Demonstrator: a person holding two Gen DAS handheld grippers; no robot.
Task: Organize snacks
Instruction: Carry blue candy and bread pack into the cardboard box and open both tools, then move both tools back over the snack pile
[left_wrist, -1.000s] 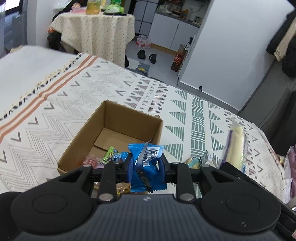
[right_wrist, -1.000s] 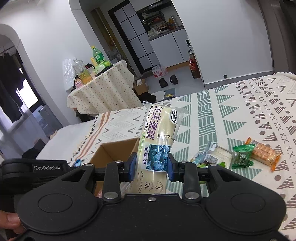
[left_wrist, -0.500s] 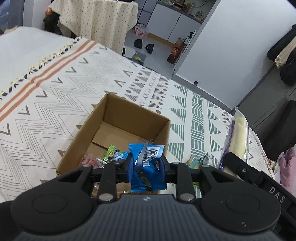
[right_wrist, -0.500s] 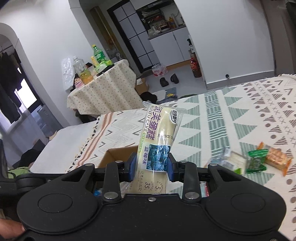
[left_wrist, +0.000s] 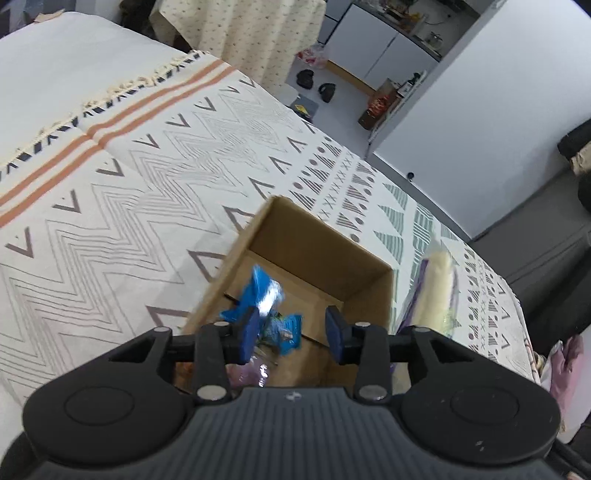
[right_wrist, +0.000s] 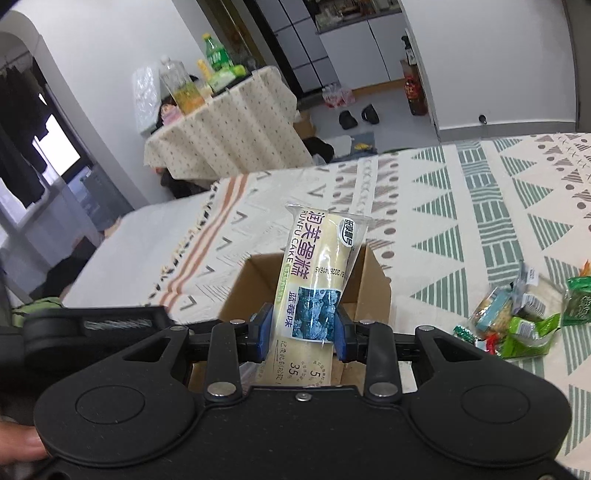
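Over the cardboard box (left_wrist: 369, 280), the left gripper (left_wrist: 291, 332) has its jaws spread, and the blue snack packet (left_wrist: 258, 291) is blurred just beyond them, dropping inside onto the wrappers already there. Just right of the box, the right gripper (right_wrist: 301, 328) pinches the blueberry cake roll (right_wrist: 316, 284) upright. It should come squarely over the opening before letting go, I'd say. Farther right of the box, loose snacks (right_wrist: 517, 321) wait on the patterned blanket (right_wrist: 480, 221).
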